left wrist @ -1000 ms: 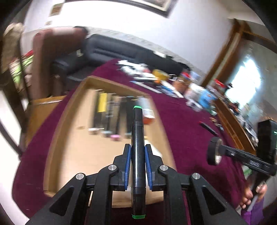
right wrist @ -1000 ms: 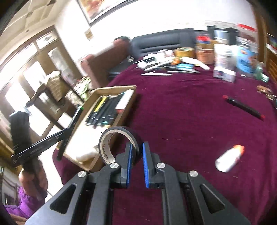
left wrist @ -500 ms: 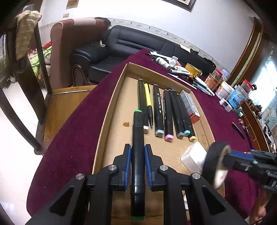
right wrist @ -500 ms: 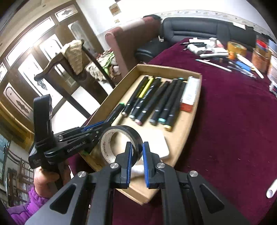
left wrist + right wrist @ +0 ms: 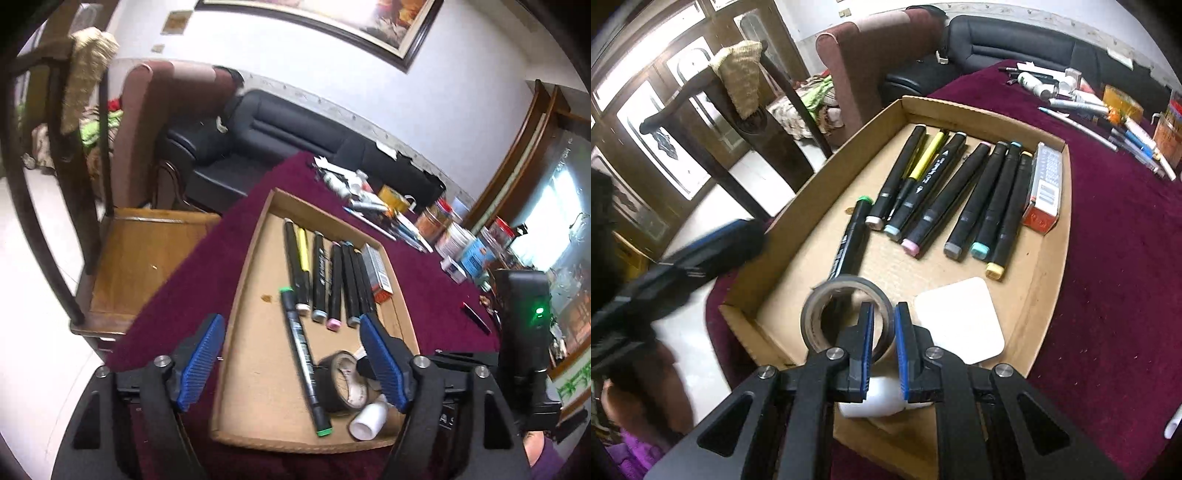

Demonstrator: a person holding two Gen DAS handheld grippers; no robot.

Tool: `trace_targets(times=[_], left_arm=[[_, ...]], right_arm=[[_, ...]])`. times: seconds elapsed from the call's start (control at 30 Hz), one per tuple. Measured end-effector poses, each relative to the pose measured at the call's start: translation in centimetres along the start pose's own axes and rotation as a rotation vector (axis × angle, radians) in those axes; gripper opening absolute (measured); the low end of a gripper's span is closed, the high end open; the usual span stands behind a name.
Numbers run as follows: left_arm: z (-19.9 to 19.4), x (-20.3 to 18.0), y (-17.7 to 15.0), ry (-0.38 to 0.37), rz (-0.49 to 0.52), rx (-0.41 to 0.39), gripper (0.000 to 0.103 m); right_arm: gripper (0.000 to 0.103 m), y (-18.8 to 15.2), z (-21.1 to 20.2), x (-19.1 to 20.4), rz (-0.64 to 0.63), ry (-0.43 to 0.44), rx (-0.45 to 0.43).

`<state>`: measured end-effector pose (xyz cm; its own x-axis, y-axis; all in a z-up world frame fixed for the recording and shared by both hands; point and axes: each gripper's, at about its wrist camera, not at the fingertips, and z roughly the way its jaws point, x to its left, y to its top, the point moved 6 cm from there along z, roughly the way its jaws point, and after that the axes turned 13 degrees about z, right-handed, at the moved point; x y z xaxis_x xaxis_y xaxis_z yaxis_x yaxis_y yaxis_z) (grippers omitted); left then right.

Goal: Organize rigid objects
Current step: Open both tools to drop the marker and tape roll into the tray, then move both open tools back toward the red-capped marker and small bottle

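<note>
1. Left gripper (image 5: pixel 291 363): the jaws have just been opening and stand wide apart, nothing pressed by the ribbed blue pads (image 5: pixel 201 356). The green-capped marker (image 5: pixel 303 360) lies free on the tray floor between them, slanted, green cap at each end.
2. Right gripper (image 5: pixel 884 349): jaws nearly together, clamped on the wall of the tape roll (image 5: pixel 846 312). The roll is a dark ring with pale inner core, held over the near end of the tray; whether it touches the floor I cannot tell.
3. Tray (image 5: pixel 982 107): shallow cardboard box, brown, low walls, on a maroon cloth (image 5: pixel 1115 229) with a velvety nap.
4. Toward the tray's far edge, a row of markers (image 5: pixel 964 199): black barrels, end caps in white, blue, pink, grey, teal and yellow, one barrel yellow. Roughly parallel, touching or just beside one another.
5. Small carton (image 5: pixel 1045 184), rectangular, orange end, against the right wall beside the row.
6. White pad (image 5: pixel 960 319), flat, rounded corners, near the right near corner of the tray.
7. White tube (image 5: pixel 369 421), cylindrical, at the near edge; mostly hidden behind the right gripper's fingers in the right view.
8. Left gripper is motion-blurred in the right view; far-edge clutter on the cloth too small to identify.
</note>
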<state>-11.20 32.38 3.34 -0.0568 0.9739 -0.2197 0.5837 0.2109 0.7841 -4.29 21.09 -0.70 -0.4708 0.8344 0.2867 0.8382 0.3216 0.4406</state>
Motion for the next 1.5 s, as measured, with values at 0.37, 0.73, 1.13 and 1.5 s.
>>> trace_targets(times=[0.37,0.73,1.13,1.5], left_arm=[[-0.7,1.0,-0.4,0.171,0.052,-0.021,0.085],[-1.7,-0.3,-0.3,0.234,0.102,-0.046,0.098],[-1.8,-6.0,0.1,0.226,0.224,-0.044,0.098],[-1.0,-13.8,0.5,0.064,0.328,-0.034,0.098]], right_arm=[[0.012,0.5,-0.4,0.6,-0.078,-0.115,-0.084],[0.046,0.3,-3.1,-0.1,-0.132,-0.203,-0.207],[0.054,0.3,-7.4,-7.2,-0.01,-0.295,-0.306],[0.058,0.1,-10.8,-17.8,0.122,-0.385,-0.315]])
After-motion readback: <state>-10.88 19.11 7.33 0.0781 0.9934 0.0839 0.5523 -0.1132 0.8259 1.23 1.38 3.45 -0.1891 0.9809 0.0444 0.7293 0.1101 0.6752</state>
